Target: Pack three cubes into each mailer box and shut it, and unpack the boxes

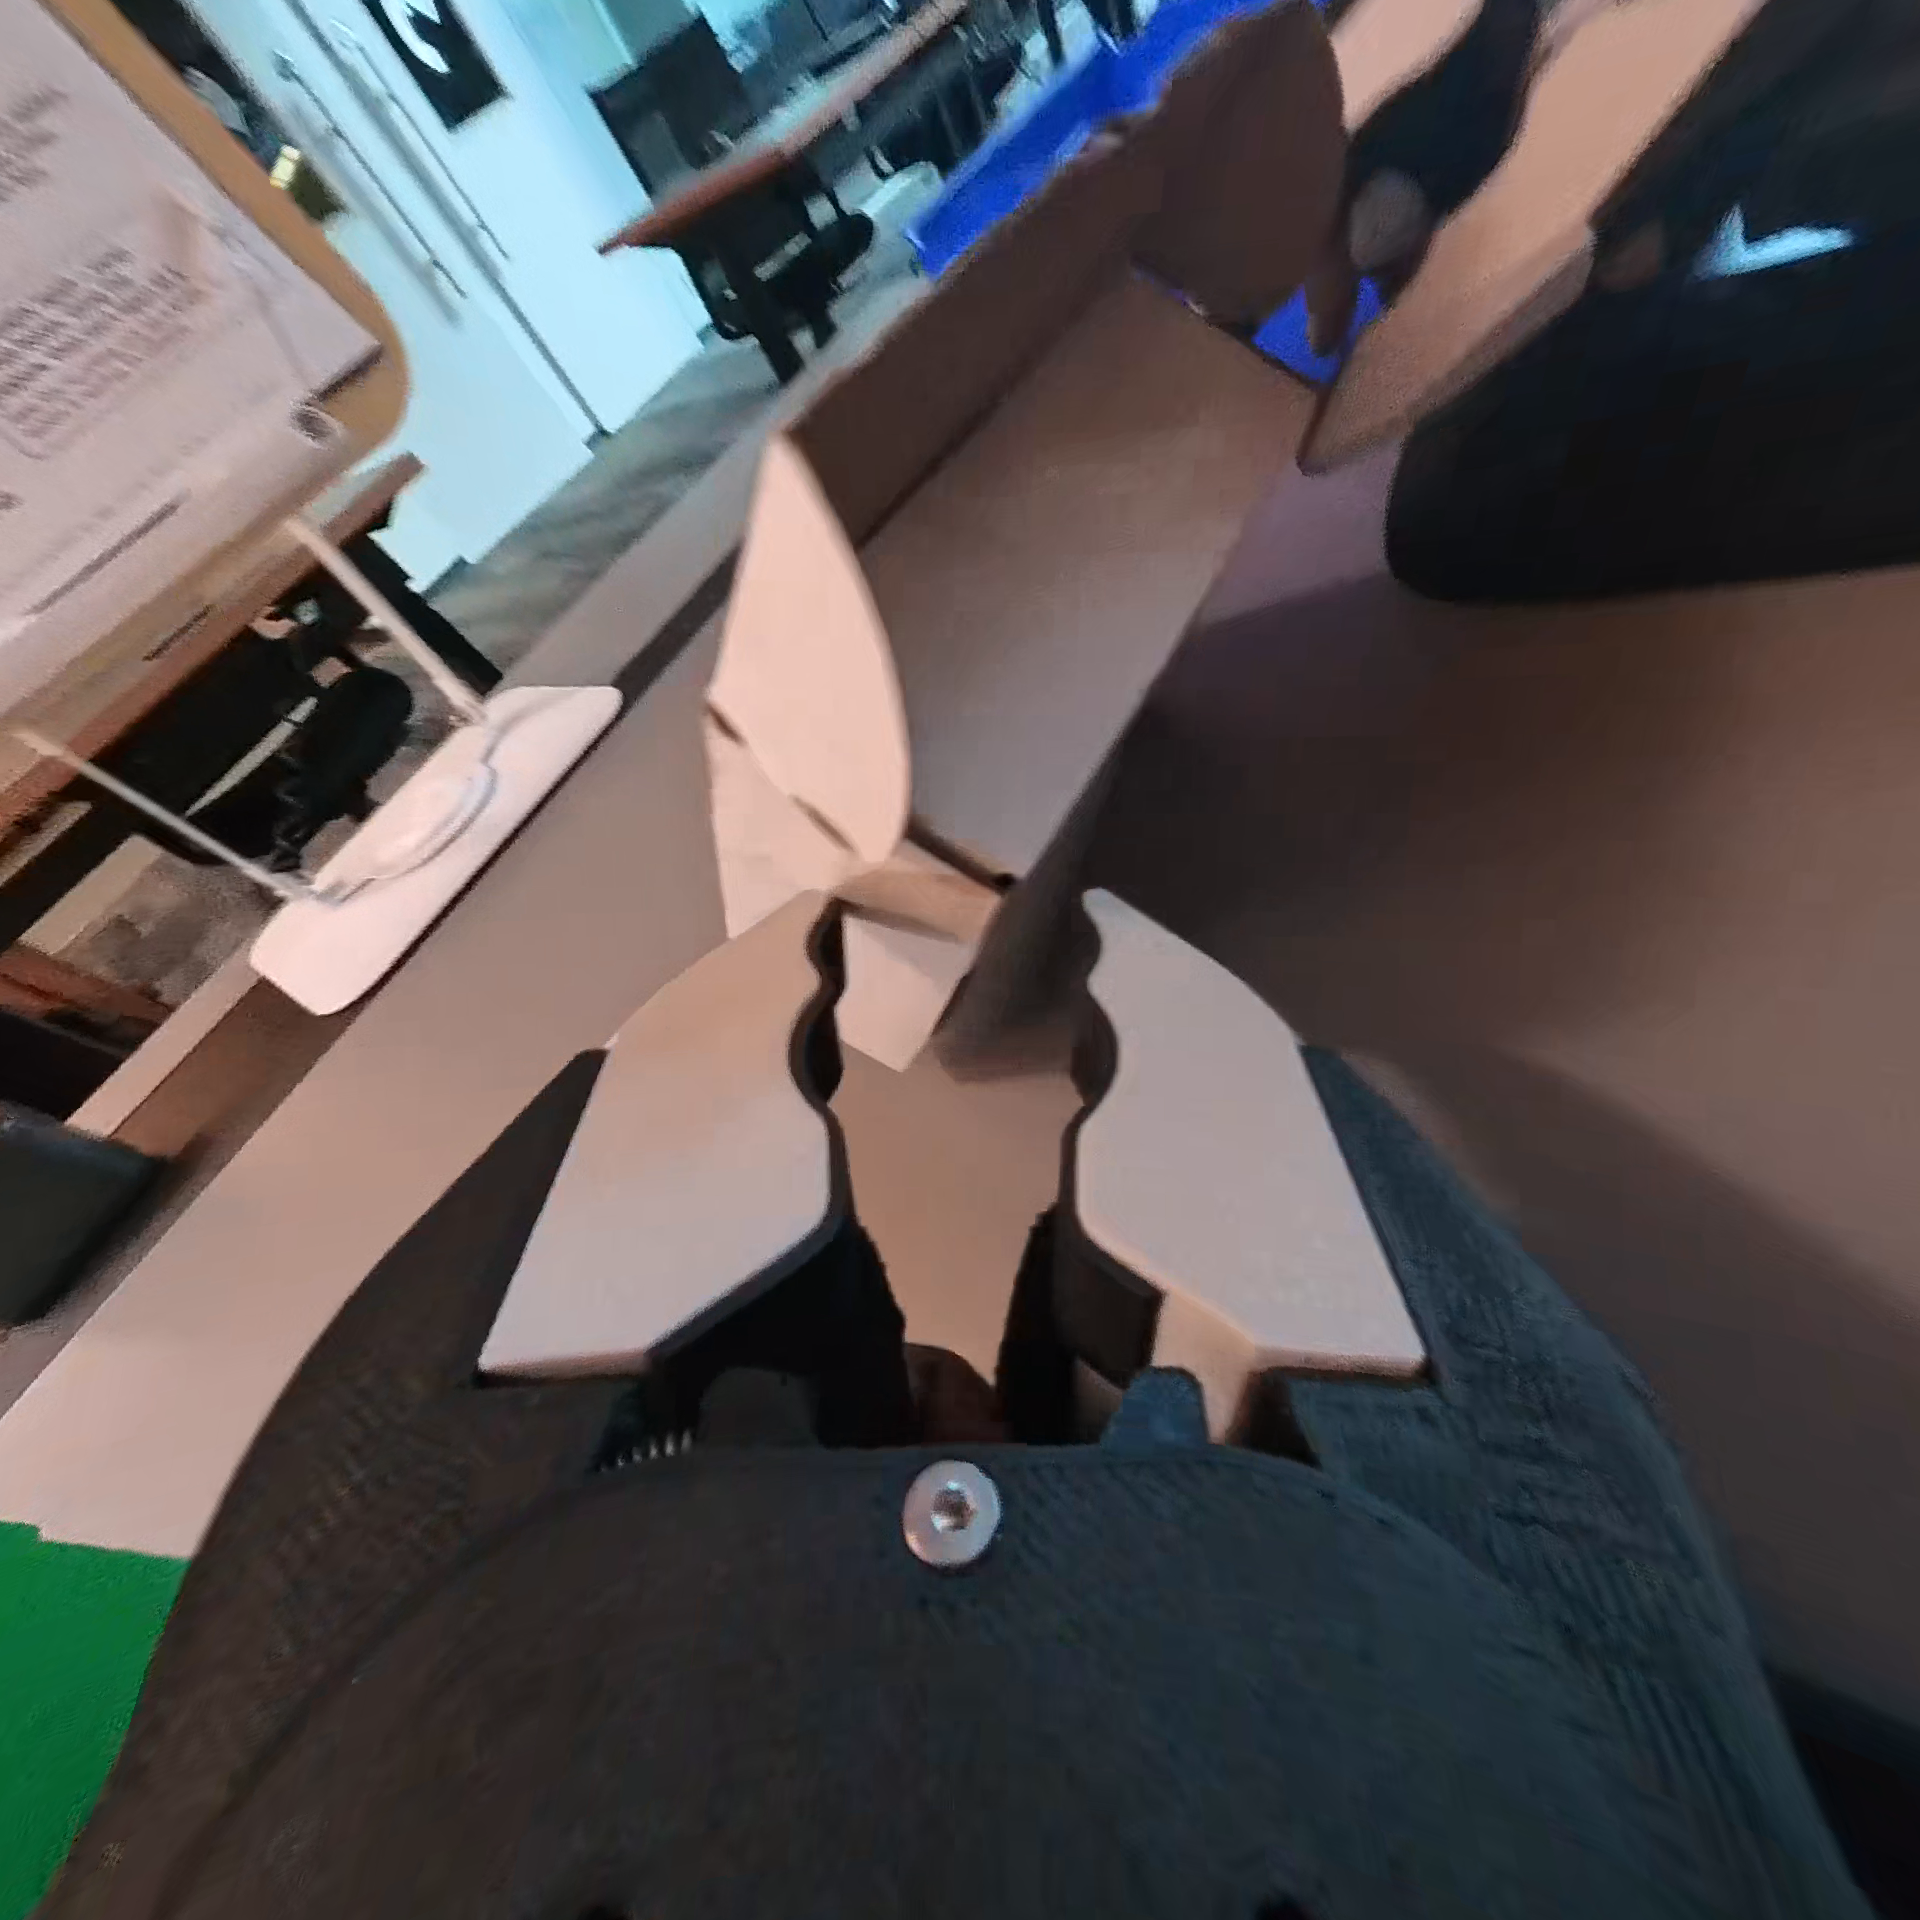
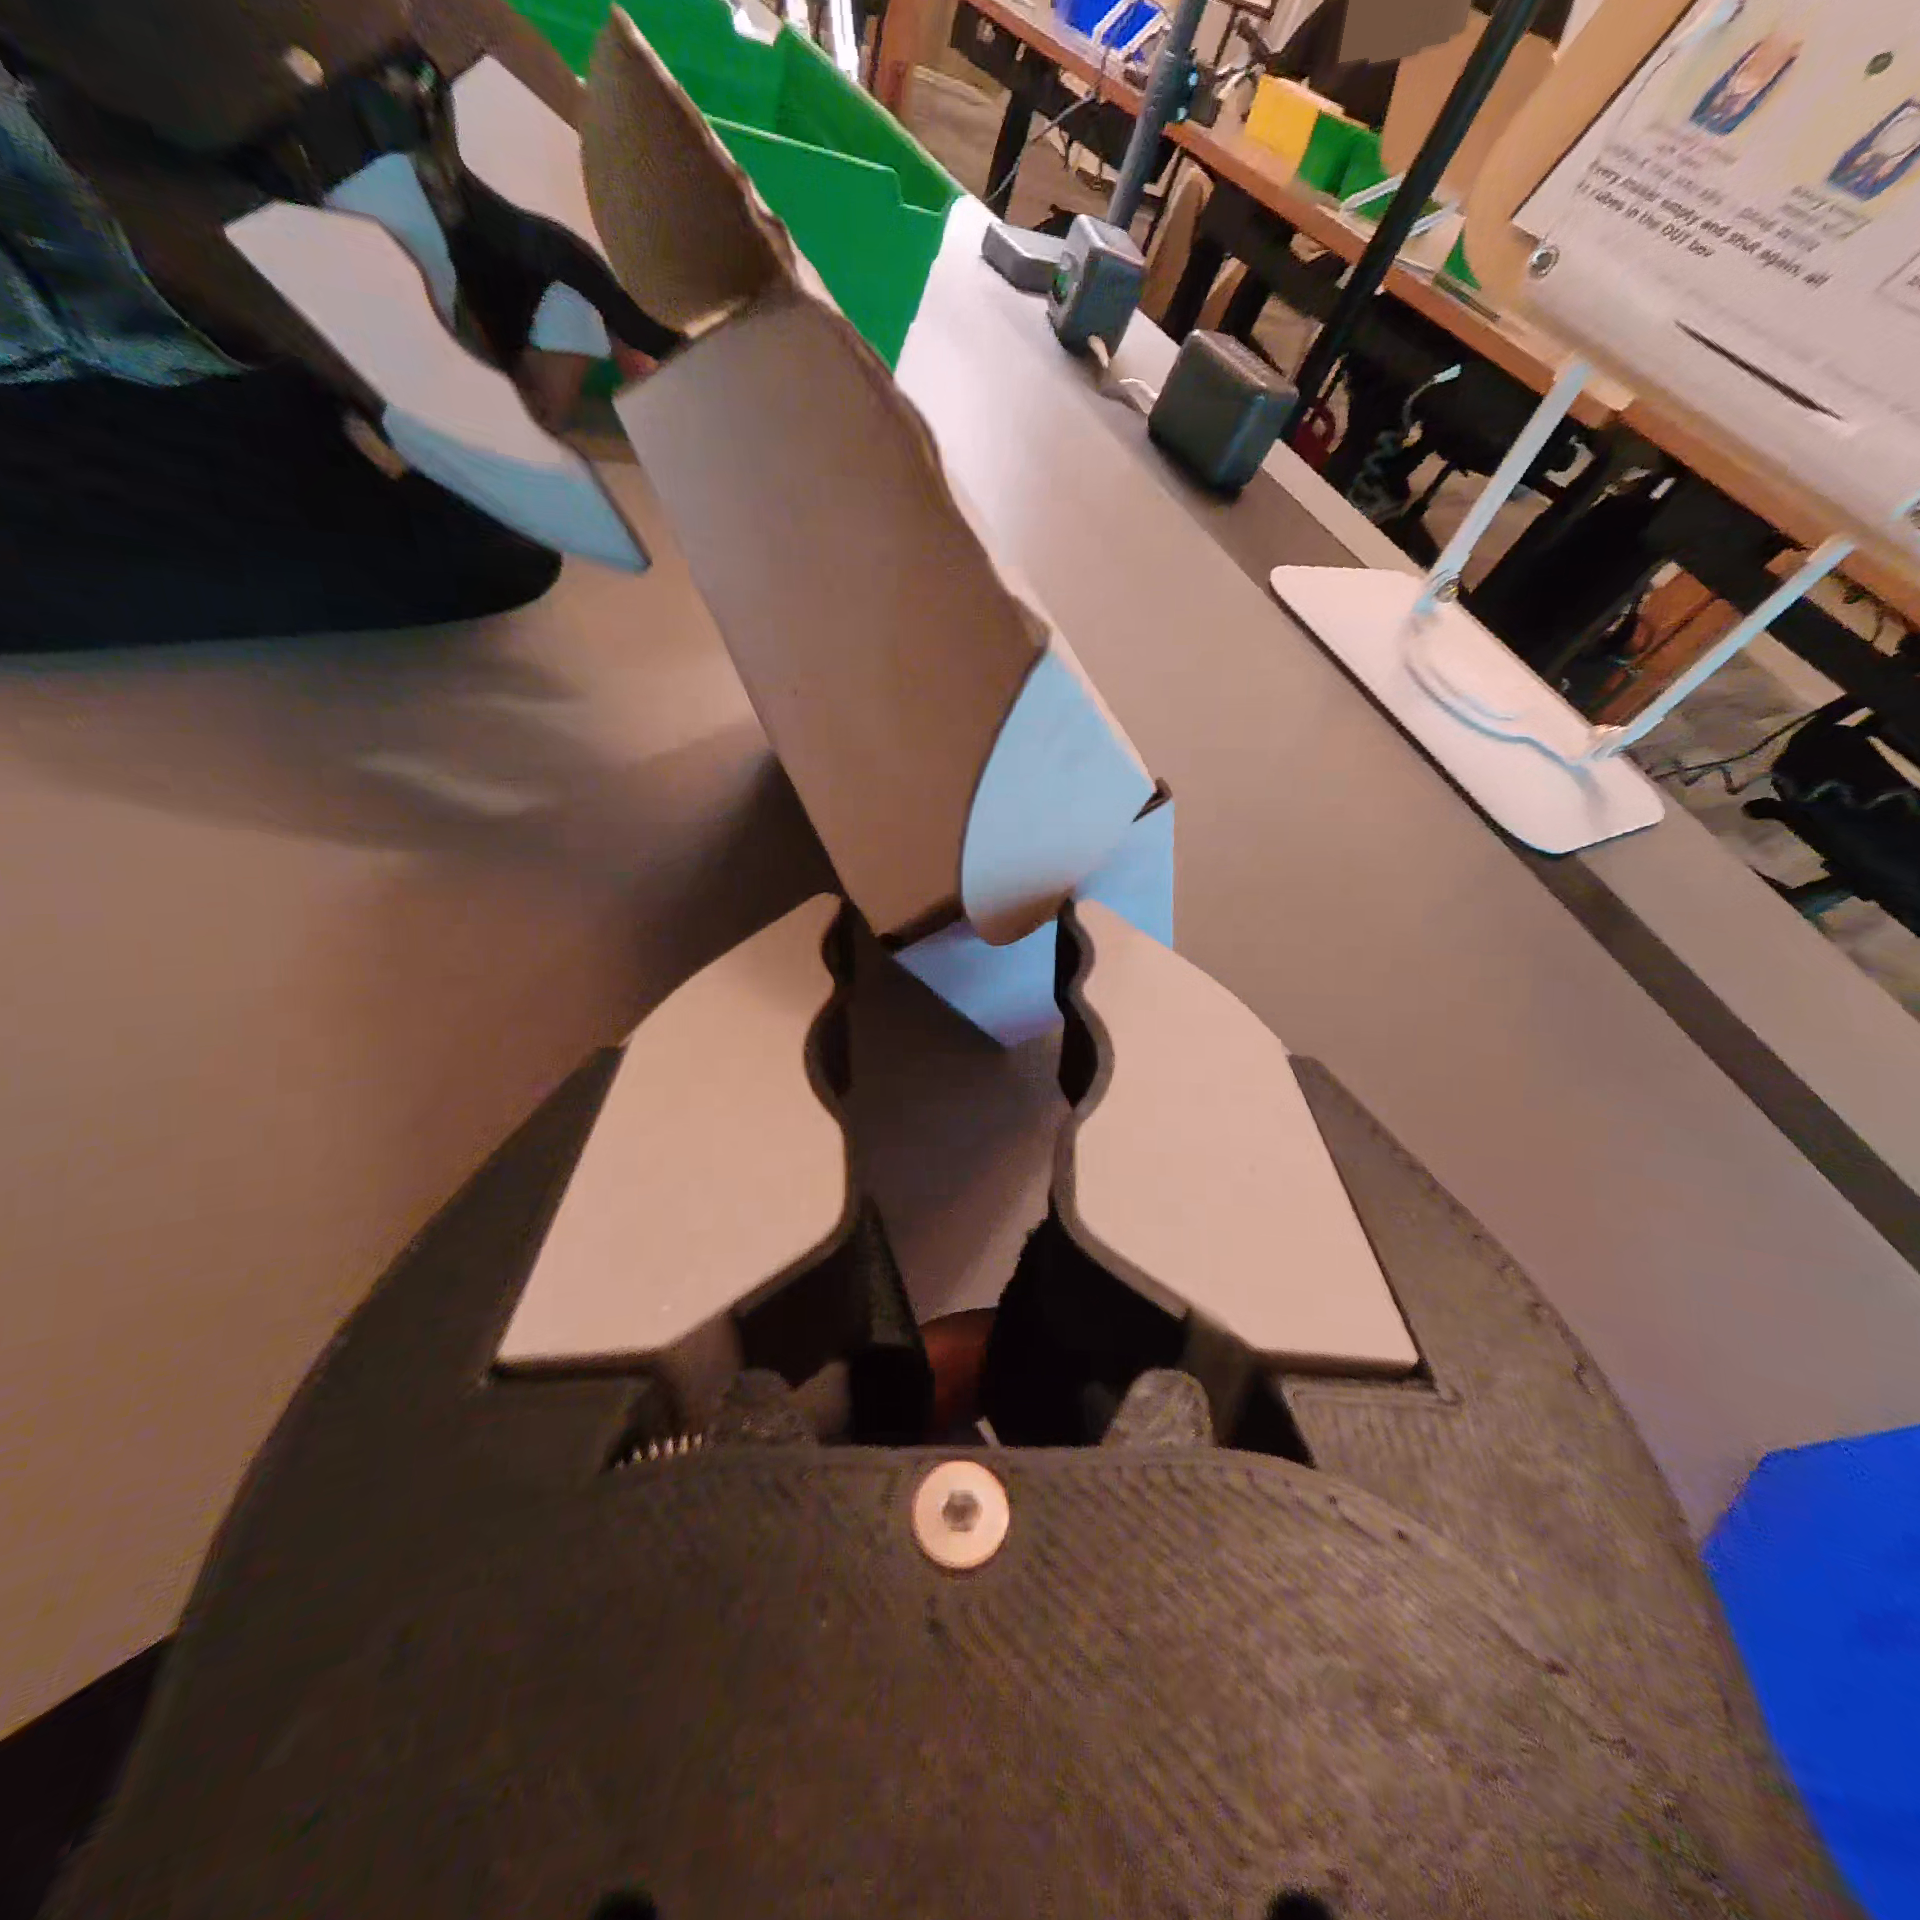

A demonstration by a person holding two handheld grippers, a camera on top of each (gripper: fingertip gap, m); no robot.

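Observation:
A brown cardboard mailer box (image 1: 997,582) is held tilted above the table, between both grippers. Its flaps stand partly open. My left gripper (image 1: 961,966) is shut on the box's near end, with a flap and a panel edge between its fingers. The right gripper's fingers (image 1: 1475,208) hold the far end at the top right. In the right wrist view my right gripper (image 2: 956,966) is shut on the box's (image 2: 831,582) near corner. The left gripper's finger (image 2: 457,416) shows at the far end, top left. I cannot see inside the box.
A grey table (image 2: 1351,935) carries a sign stand (image 2: 1455,707) and three small dark grey cube-like blocks (image 2: 1221,421) along its far edge. A green bin (image 2: 831,197) stands behind the box, and a blue bin (image 2: 1829,1662) lies near right. The stand's base (image 1: 436,831) is left of the box.

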